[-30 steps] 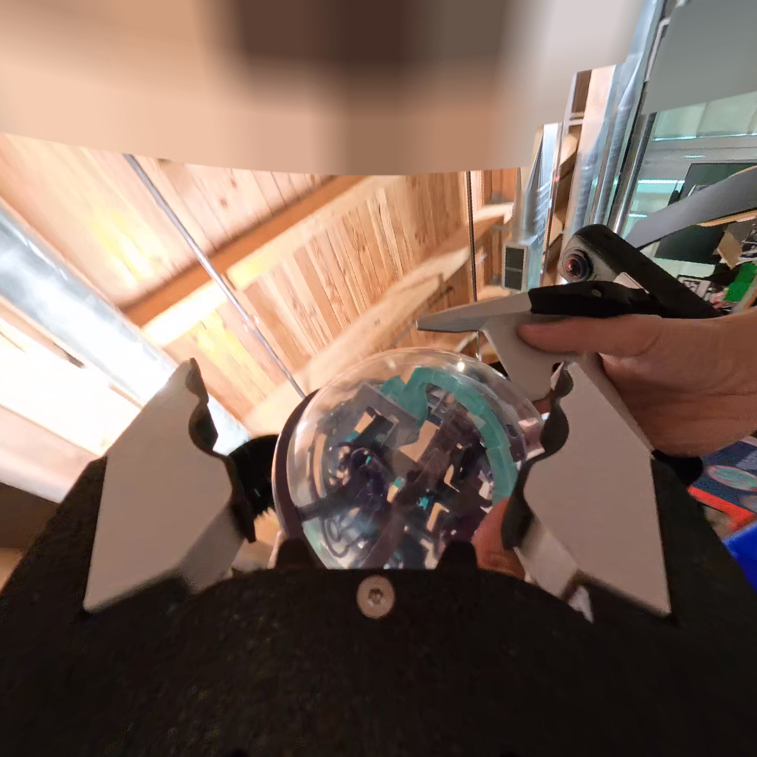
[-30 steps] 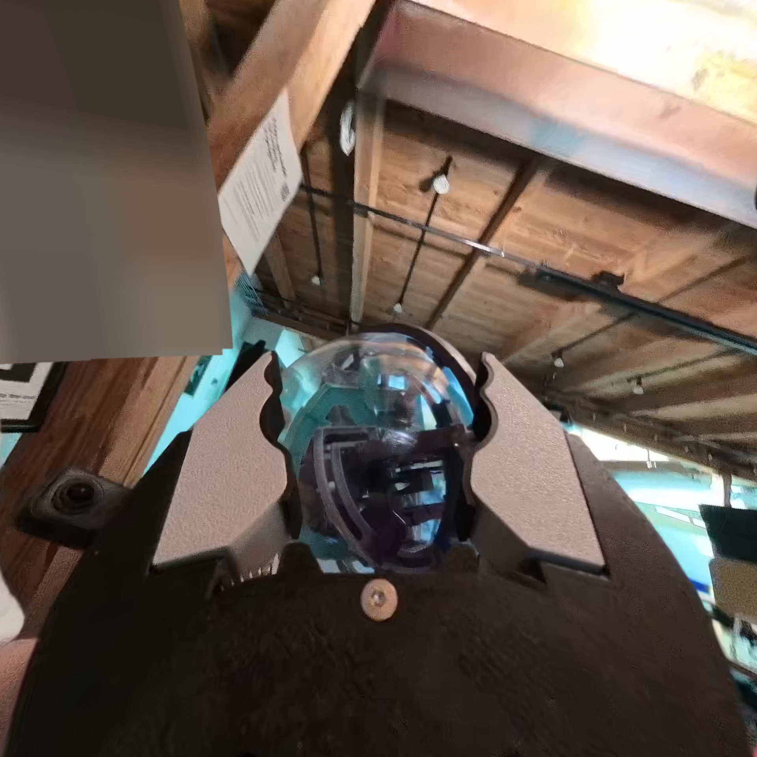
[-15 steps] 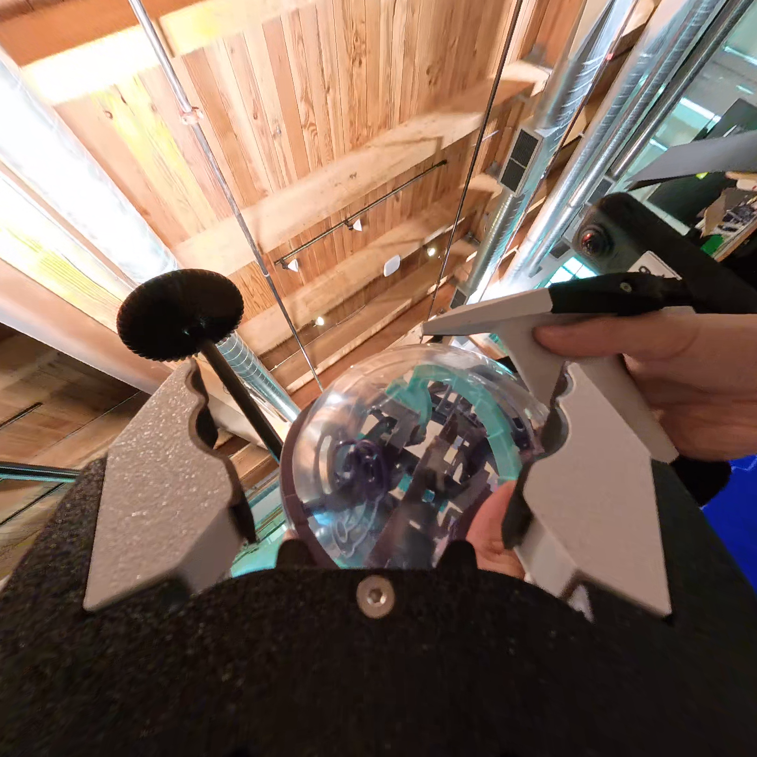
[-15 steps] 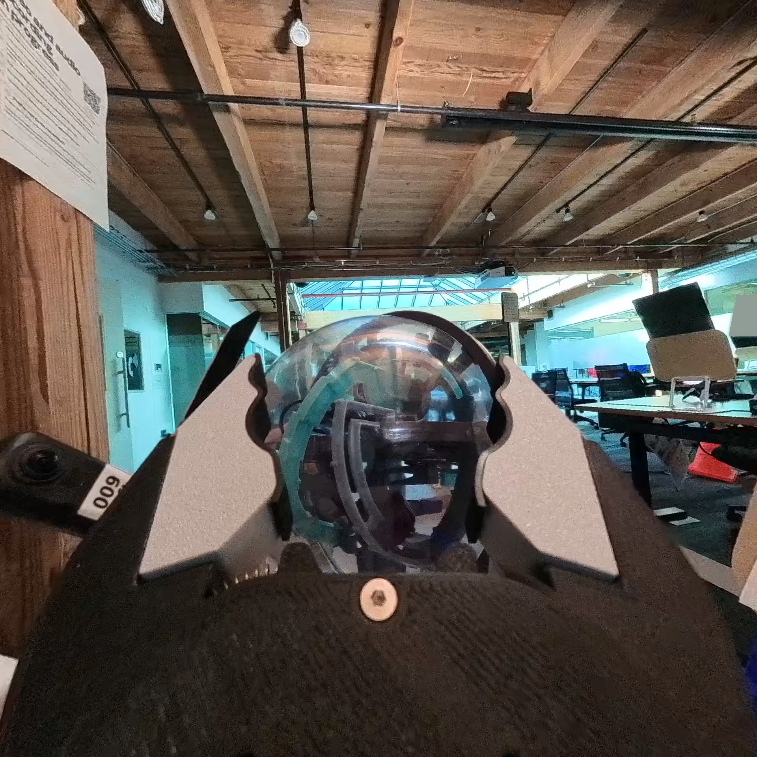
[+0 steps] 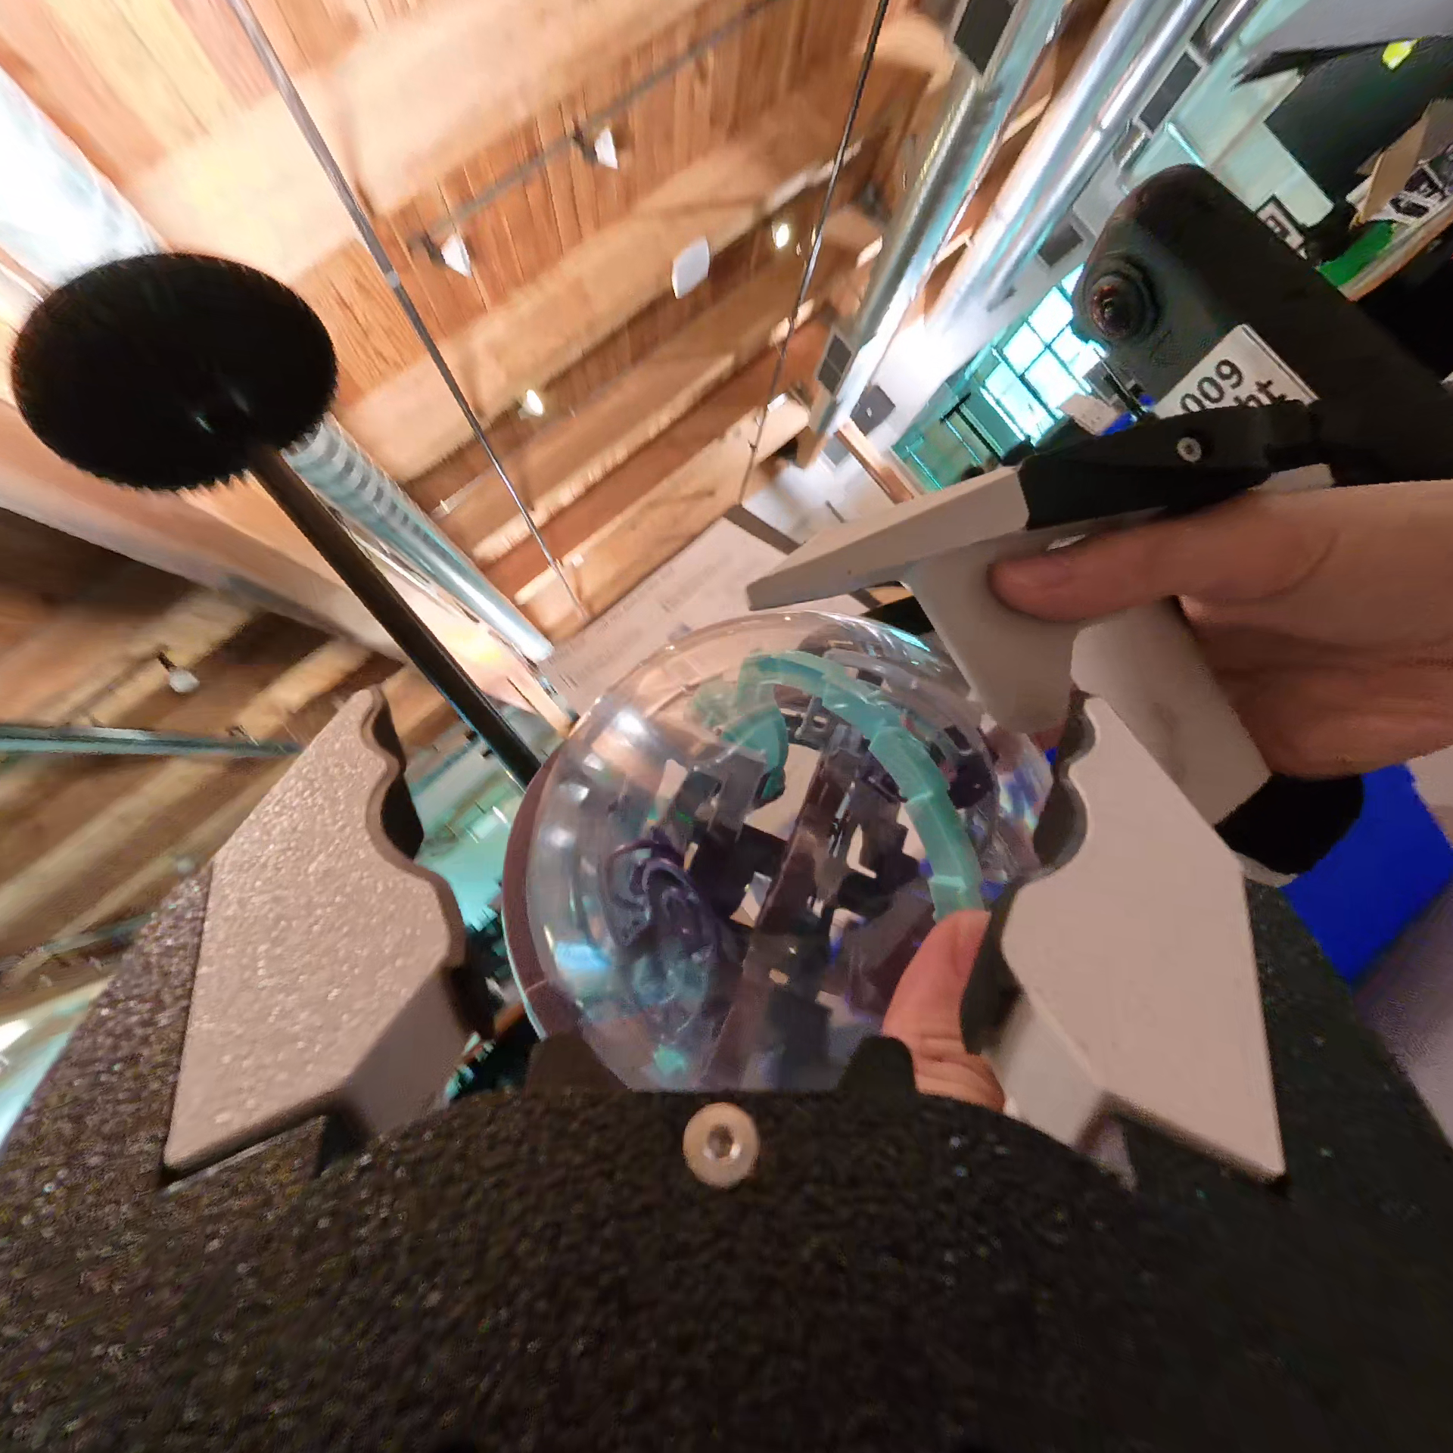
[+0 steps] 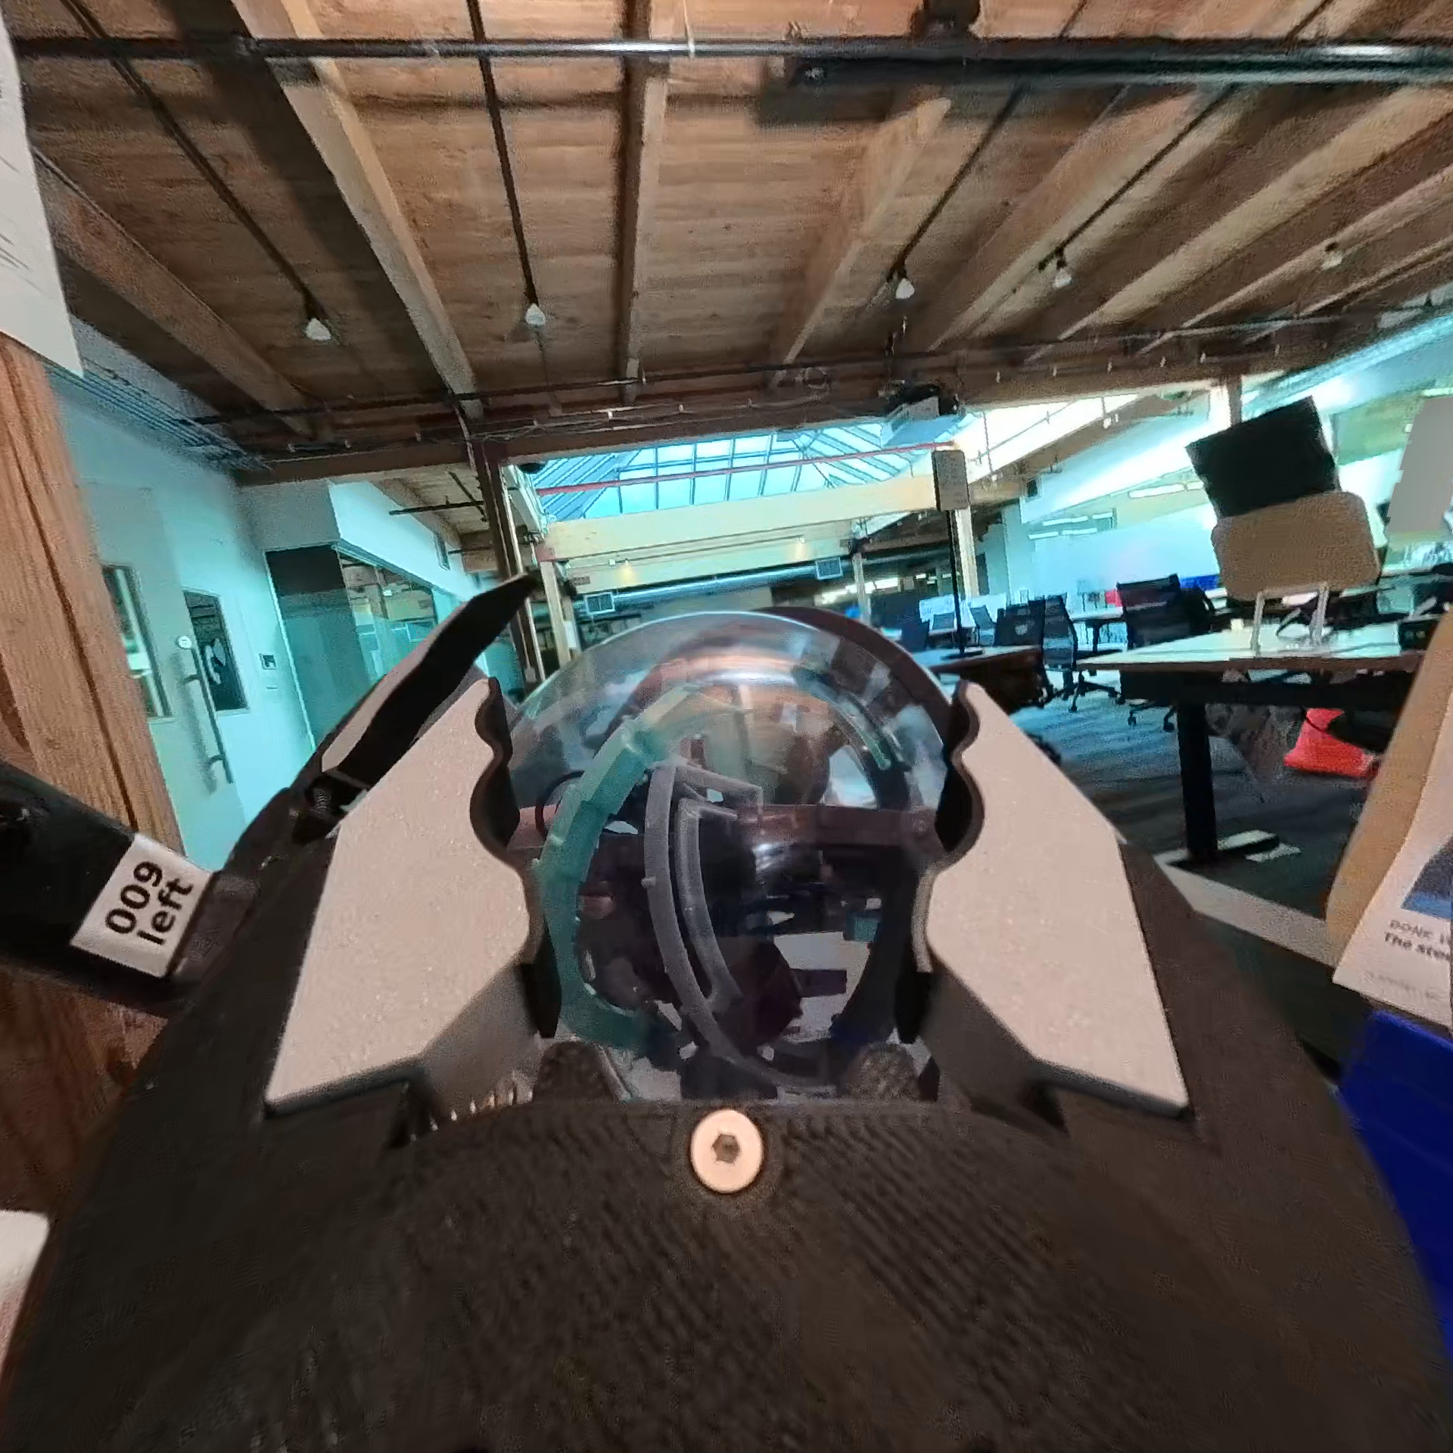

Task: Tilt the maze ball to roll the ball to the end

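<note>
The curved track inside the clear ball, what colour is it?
Teal, clearest in the left wrist view: curved track inside the maze ball.

- The right gripper (image 6: 723, 818) has both fingers (image 6: 409, 857) pressed against the sides of the clear maze ball (image 6: 731, 794).
- The left gripper (image 5: 731, 818) stands spread wide; its left finger is apart from the maze ball.
- A hand (image 5: 1289, 621) grips the right gripper's handle, just beside the maze ball.

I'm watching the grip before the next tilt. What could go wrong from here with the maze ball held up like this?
1. The right tongs clamp a smooth, round maze ball; a sharp tilt might let it slip out.
2. In the left wrist view, the left tongs show a gap at the left finger, so they may not catch the ball.
3. The ball is held in mid-air, so a slip would likely mean a fall.
</note>
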{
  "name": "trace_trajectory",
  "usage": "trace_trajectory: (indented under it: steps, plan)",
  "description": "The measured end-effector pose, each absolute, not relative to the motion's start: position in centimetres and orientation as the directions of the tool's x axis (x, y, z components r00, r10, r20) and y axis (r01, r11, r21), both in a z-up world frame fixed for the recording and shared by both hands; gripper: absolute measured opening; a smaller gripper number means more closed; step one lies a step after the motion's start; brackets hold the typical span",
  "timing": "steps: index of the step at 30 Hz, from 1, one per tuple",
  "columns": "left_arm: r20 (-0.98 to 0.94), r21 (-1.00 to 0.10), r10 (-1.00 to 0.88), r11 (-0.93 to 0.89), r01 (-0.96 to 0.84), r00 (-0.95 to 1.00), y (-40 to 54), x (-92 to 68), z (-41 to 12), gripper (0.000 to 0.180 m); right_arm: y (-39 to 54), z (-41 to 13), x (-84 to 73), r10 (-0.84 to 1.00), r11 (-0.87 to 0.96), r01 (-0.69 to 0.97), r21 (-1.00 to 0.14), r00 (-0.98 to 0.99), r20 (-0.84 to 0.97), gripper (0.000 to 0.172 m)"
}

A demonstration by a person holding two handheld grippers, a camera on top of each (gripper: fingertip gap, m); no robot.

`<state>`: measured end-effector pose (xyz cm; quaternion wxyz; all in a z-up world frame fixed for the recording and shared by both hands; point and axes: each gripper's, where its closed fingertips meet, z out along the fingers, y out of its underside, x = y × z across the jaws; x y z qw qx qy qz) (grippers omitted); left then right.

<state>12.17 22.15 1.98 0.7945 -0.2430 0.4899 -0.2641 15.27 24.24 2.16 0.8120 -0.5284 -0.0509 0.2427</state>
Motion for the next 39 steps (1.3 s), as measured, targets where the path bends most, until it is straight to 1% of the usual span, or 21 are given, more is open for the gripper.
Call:
trace_trajectory:
  steps: [4,7,12,23,25,26,27,28,29,30,31,32,33,34,35,36,37,38,39]
  plan:
    - [-0.577,-0.766,-0.752,0.634,0.110,0.317,23.8,13.4,0.1,0.155,25.5,0.2,15.9,0.433,0.234,-0.360,-0.903,0.870,-0.235,0.105]
    - [-0.546,-0.804,-0.784,0.589,0.076,0.295,24.8,13.7,-0.9,0.155,26.3,-0.9,15.9,0.418,0.197,-0.356,-0.914,0.873,-0.250,0.106]
    - [-0.522,-0.824,-0.804,0.562,0.076,0.285,25.7,13.4,-1.2,0.156,27.0,-2.1,15.0,0.398,0.164,-0.310,-0.936,0.890,-0.225,0.107]
    - [-0.505,-0.828,-0.817,0.550,0.110,0.280,25.8,13.1,-0.8,0.155,26.6,-1.6,14.8,0.390,0.187,-0.284,-0.940,0.900,-0.194,0.103]
    - [-0.506,-0.826,-0.817,0.552,0.118,0.277,25.7,13.2,-0.8,0.155,26.2,-1.1,14.7,0.388,0.211,-0.269,-0.940,0.905,-0.172,0.102]
    - [-0.517,-0.813,-0.809,0.566,0.135,0.279,25.4,13.1,-0.5,0.155,25.7,-0.4,14.8,0.389,0.253,-0.243,-0.936,0.912,-0.131,0.101]
    - [-0.543,-0.778,-0.786,0.604,0.175,0.297,24.9,12.6,0.3,0.156,25.0,0.6,14.6,0.391,0.331,-0.209,-0.920,0.918,-0.067,0.100]
    - [-0.563,-0.713,-0.748,0.655,0.250,0.351,24.2,11.5,1.9,0.157,23.3,2.5,13.8,0.387,0.460,-0.162,-0.873,0.922,0.033,0.098]
    - [-0.586,-0.603,-0.700,0.713,0.359,0.408,22.4,9.7,4.0,0.156,20.9,4.8,12.4,0.372,0.598,-0.107,-0.794,0.915,0.158,0.095]
    - [-0.617,-0.440,-0.635,0.768,0.465,0.465,19.8,7.4,5.9,0.156,18.4,6.5,10.8,0.352,0.702,-0.060,-0.710,0.895,0.273,0.094]
    - [-0.646,-0.265,-0.555,0.807,0.528,0.524,17.1,5.0,7.0,0.156,15.9,7.9,9.0,0.338,0.776,-0.038,-0.629,0.868,0.365,0.093]
    - [-0.665,-0.108,-0.471,0.829,0.549,0.580,14.7,3.0,7.4,0.157,13.4,8.9,7.4,0.322,0.837,-0.032,-0.546,0.837,0.443,0.091]
    - [-0.673,0.009,-0.400,0.837,0.548,0.622,12.7,1.5,7.6,0.157,11.3,9.4,6.0,0.300,0.881,-0.032,-0.472,0.809,0.505,0.089]
    - [-0.677,0.072,-0.356,0.839,0.539,0.644,11.3,0.6,7.8,0.157,9.8,9.7,5.1,0.279,0.908,-0.032,-0.418,0.789,0.547,0.089]
    - [-0.679,0.097,-0.333,0.843,0.529,0.654,10.4,0.0,8.0,0.157,9.0,9.8,4.6,0.270,0.919,-0.034,-0.394,0.782,0.563,0.090]
    - [-0.685,0.085,-0.320,0.857,0.508,0.655,10.3,0.2,8.2,0.157,9.5,9.9,4.9,0.274,0.912,-0.031,-0.408,0.788,0.551,0.092]
    - [-0.694,-0.017,-0.341,0.888,0.459,0.634,11.7,1.6,8.4,0.156,11.6,9.6,6.2,0.304,0.871,-0.033,-0.490,0.820,0.485,0.095]
    - [-0.699,-0.217,-0.417,0.898,0.383,0.581,14.8,4.1,8.2,0.155,15.1,8.6,8.2,0.385,0.771,-0.086,-0.631,0.853,0.354,0.094]
    - [-0.680,-0.434,-0.521,0.853,0.289,0.516,18.4,6.7,7.0,0.157,18.6,7.1,10.7,0.465,0.630,-0.213,-0.747,0.874,0.142,0.091]
